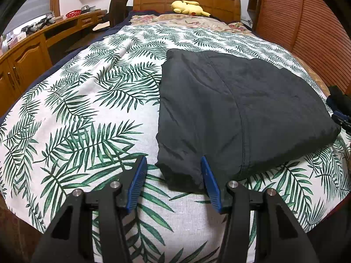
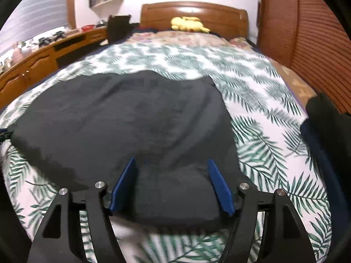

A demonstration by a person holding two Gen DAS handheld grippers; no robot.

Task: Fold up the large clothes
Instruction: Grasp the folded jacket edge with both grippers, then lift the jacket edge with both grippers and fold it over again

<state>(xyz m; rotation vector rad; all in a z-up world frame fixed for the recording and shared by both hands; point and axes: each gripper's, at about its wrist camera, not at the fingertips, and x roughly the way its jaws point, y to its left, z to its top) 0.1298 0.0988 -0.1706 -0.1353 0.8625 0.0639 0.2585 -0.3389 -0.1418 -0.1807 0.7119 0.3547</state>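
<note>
Dark folded garment [image 1: 241,109] lay flat on the leaf-print bedspread [image 1: 87,109], toward the bed's near edge | left gripper [image 1: 173,160] released, jaws apart over the garment's near-left corner | right gripper [image 2: 171,161] released, jaws apart above its near edge

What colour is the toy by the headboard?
Yellow. The plush toy shows best in the left wrist view.
</note>
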